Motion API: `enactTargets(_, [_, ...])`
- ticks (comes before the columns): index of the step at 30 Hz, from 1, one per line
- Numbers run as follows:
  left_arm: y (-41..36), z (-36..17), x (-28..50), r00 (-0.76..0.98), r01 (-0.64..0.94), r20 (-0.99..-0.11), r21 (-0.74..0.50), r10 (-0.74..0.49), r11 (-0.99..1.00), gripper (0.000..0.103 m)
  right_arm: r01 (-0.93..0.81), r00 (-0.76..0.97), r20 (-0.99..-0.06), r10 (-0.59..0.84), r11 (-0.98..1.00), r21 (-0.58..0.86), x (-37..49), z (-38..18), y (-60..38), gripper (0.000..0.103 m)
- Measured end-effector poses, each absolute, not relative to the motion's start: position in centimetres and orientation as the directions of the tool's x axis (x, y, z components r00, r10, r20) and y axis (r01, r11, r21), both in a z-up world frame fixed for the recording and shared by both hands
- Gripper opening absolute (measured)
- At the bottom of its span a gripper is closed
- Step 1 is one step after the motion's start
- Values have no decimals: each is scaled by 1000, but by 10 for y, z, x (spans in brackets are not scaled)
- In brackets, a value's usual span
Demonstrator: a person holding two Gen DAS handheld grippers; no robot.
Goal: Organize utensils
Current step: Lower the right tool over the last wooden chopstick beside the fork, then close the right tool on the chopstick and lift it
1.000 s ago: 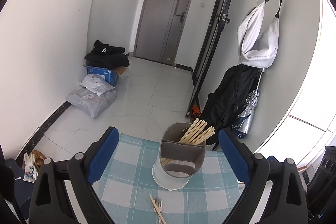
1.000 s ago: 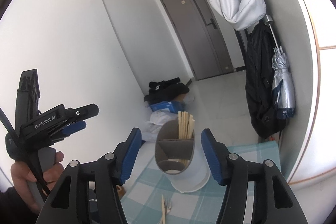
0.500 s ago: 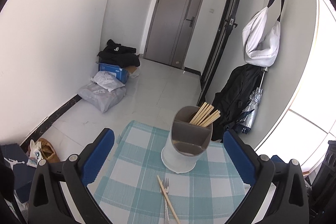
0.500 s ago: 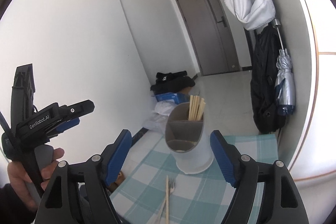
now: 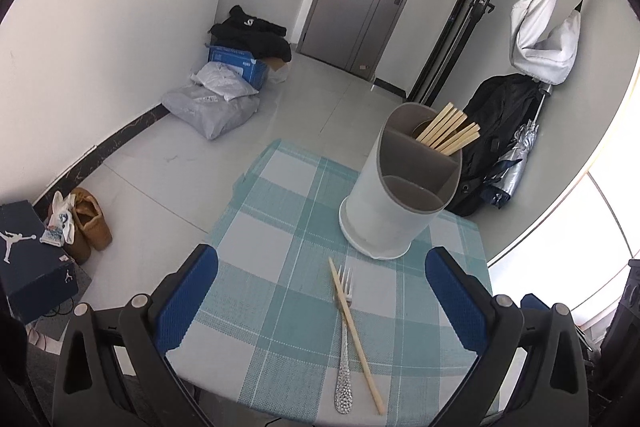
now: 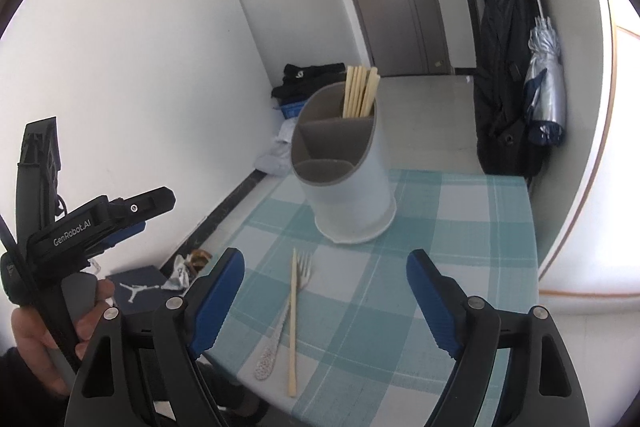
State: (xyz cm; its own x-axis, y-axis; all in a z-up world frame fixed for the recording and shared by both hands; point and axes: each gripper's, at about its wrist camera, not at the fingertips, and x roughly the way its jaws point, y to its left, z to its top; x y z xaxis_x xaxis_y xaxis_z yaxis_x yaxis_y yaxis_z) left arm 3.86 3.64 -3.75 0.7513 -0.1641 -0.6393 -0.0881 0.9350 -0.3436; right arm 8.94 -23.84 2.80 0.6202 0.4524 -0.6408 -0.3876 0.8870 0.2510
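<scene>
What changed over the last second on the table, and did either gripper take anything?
Both grippers, left gripper and right gripper, drew back from the utensil holder, bringing the whole fork and loose chopstick into view. Nothing was grasped; both remain open. Holder, fork and chopstick did not visibly move.

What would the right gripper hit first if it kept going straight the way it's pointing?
Most likely the white utensil holder with grey dividers, roughly centred ahead of the open right gripper. The silver fork and loose wooden chopstick lie lower on the table; depth is uncertain.
</scene>
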Motion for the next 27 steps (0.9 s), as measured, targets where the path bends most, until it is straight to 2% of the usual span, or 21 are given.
enactTargets(6, [47, -62, 47, 704, -130, -689, -365, -174, 922, 102, -372, 560, -722, 405, 902, 218, 102, 0, -229, 84])
enactTargets(19, [68, -66, 61, 700, -164, -699, -360, -149, 919, 102, -413, 451, -825, 342, 899, 147, 139, -35, -182, 81])
enactTargets(23, [83, -67, 63, 697, -197, -702, -383, -146, 902, 102, -457, 404, -855, 324, 882, 118, 152, -46, -154, 73])
enactTargets(27, [99, -65, 63, 702, -241, -701, -401, -126, 884, 102, -505, 368, -875, 316, 858, 97, 160, -56, -130, 53])
